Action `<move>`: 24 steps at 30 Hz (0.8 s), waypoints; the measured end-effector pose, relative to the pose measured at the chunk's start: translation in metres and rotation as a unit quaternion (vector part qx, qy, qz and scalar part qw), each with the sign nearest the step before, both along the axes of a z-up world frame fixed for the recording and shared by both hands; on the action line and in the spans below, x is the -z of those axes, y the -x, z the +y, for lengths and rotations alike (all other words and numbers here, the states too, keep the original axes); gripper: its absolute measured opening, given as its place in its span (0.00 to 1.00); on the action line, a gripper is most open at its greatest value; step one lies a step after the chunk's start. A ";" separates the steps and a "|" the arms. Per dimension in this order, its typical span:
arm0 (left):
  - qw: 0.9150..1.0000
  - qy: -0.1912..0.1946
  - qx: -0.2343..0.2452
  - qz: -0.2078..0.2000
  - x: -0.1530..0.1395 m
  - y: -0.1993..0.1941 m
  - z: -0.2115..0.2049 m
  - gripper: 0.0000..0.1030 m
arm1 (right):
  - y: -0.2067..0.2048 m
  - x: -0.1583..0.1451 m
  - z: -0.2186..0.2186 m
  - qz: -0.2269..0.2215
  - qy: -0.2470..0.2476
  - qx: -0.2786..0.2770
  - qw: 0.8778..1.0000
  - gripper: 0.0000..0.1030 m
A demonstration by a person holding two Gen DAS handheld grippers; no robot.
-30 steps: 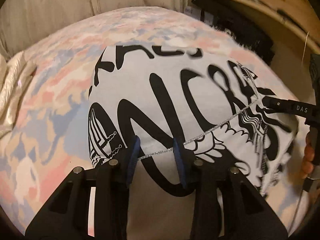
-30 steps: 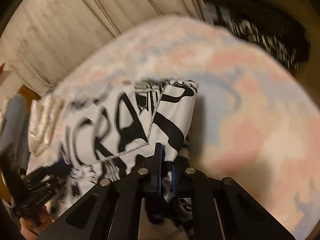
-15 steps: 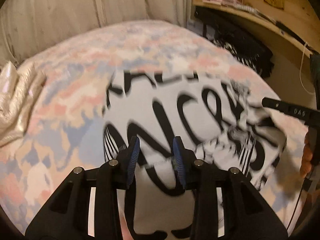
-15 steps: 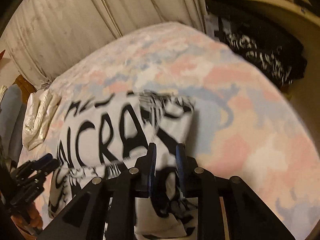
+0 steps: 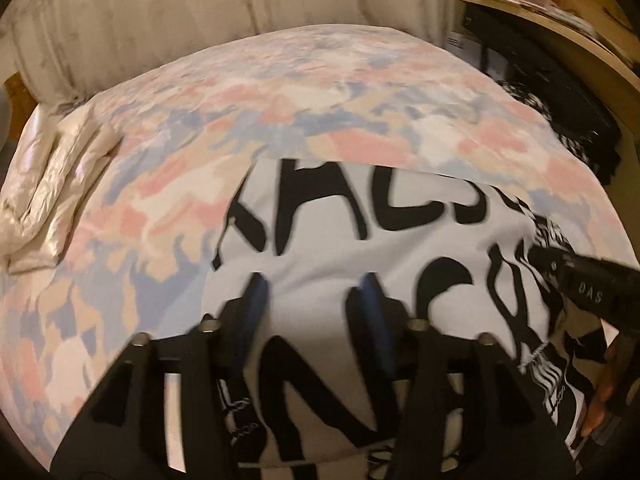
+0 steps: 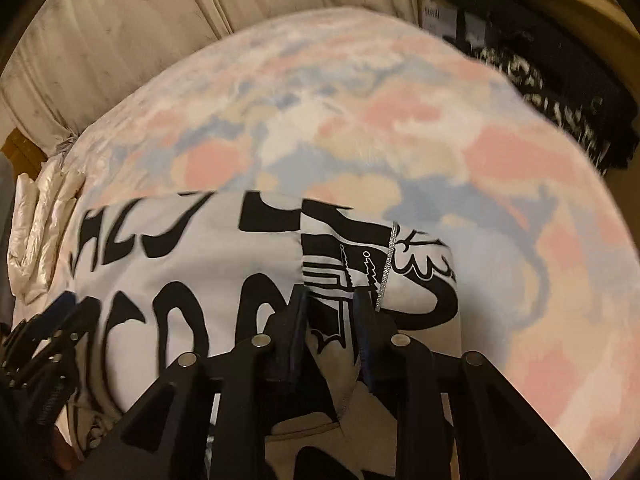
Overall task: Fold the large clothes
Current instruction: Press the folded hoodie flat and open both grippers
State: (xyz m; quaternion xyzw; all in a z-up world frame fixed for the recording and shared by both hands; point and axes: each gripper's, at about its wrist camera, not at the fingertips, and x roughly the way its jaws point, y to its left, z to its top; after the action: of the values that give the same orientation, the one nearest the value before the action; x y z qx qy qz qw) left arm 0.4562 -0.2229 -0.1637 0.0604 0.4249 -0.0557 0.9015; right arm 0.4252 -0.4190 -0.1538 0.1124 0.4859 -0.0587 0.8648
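Observation:
A white garment [image 5: 360, 248] with big black lettering lies folded on the bed. My left gripper [image 5: 313, 292] hovers over its near part. Its jaws are opening and stand wide apart, with only the flat cloth below them. In the right wrist view the garment [image 6: 192, 256] fills the lower left, its silver-trimmed edge [image 6: 386, 264] lying on top. My right gripper [image 6: 331, 316] sits just above that edge. Its jaws are opening, a narrow gap apart, and they press on nothing. Each gripper shows in the other's view: the right gripper [image 5: 540, 256] and the left gripper [image 6: 52, 320].
A bedcover [image 5: 320, 92] in pink, blue and cream patches lies under the garment. A cream satin quilt [image 5: 48, 184] is bunched at the left edge. Pale curtains [image 5: 200, 8] hang behind. At right, a wooden shelf [image 5: 560, 32] stands over dark patterned cloth [image 5: 560, 92]. A hand [image 5: 600, 400] holds the right gripper.
Both grippers let go of the silver-trimmed edge that they held a second ago. The left jaws spread wide, the right jaws parted slightly. Both moved forward over the garment, which now lies flat.

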 end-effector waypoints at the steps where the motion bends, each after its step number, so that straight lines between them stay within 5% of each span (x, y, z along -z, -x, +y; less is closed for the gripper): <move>1: 1.000 0.002 -0.006 0.003 0.004 -0.002 0.003 0.60 | -0.001 0.004 -0.001 0.000 -0.002 0.000 1.000 0.23; 10: 1.000 -0.008 -0.004 0.009 -0.002 -0.003 0.017 0.61 | 0.007 -0.002 0.000 -0.001 -0.007 -0.017 1.000 0.27; 16: 1.000 0.009 -0.005 0.022 -0.032 0.007 0.042 0.61 | 0.047 -0.060 0.001 -0.046 -0.004 -0.030 0.999 0.69; 24: 0.999 0.048 0.000 0.024 -0.076 0.047 0.081 0.62 | 0.113 -0.131 0.005 -0.080 0.022 -0.049 0.995 0.83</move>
State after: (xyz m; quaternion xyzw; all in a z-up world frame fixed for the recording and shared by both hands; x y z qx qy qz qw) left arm 0.4097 -0.1416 -0.0874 0.0155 0.4433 -0.0778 0.8929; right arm 0.3127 -0.4137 -0.0227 0.0739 0.4190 -0.0175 0.9048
